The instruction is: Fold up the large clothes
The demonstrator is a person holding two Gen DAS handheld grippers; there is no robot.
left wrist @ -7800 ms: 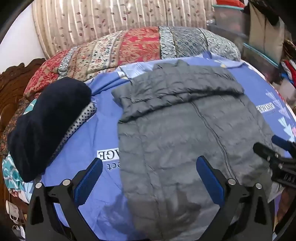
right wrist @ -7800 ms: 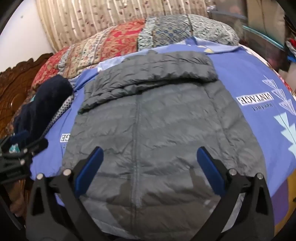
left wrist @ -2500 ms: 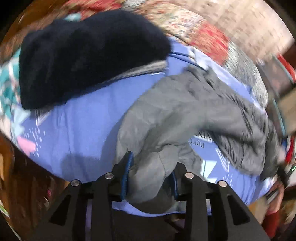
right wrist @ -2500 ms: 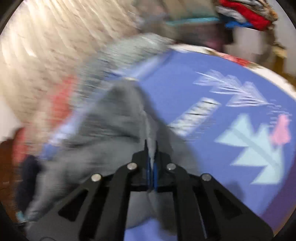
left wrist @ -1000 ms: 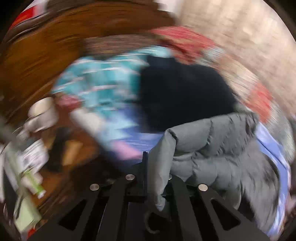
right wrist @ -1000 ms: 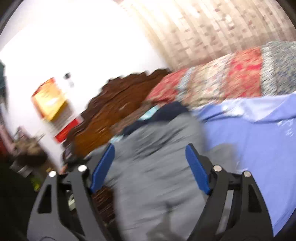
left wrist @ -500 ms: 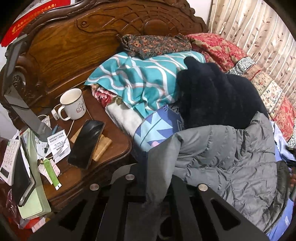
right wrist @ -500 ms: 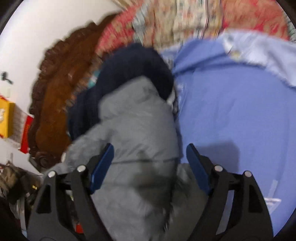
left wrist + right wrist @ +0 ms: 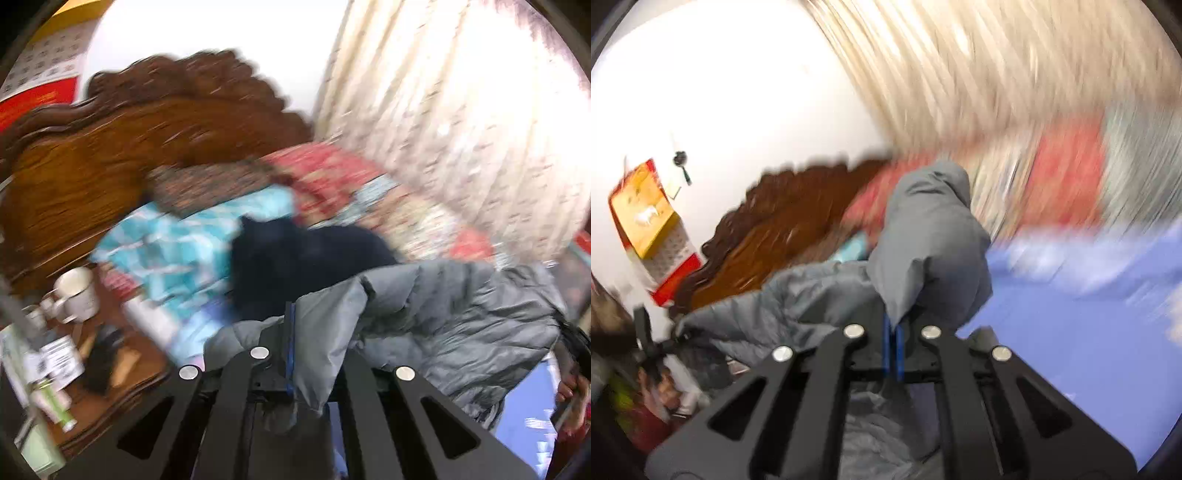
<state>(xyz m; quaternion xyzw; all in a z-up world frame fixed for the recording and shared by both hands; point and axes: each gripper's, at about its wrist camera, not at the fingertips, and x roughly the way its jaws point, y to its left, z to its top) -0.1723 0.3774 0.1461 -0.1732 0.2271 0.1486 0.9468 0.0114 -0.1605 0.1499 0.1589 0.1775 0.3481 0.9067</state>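
The grey puffer jacket [image 9: 461, 317] hangs bunched between both grippers, lifted off the blue bedsheet [image 9: 1071, 317]. My left gripper [image 9: 299, 332] is shut on one edge of it, and grey fabric drapes over the right finger. In the right wrist view my right gripper [image 9: 893, 332] has its jaws closing tight, the blue pads pressed on a fold of the jacket [image 9: 931, 240], which rises in a hump ahead of the fingers. Both views are blurred by motion.
A carved wooden headboard [image 9: 110, 147] stands to the left. A nightstand with a white mug [image 9: 77, 291] and a black phone [image 9: 103, 354] is beside the bed. A dark navy garment [image 9: 303, 258] and teal cloth [image 9: 177, 251] lie by the pillows, before a curtain [image 9: 461, 110].
My right gripper, open over the jacket half a second ago, has shut on a fold of it. The left gripper has risen and tilted up with its edge of the jacket.
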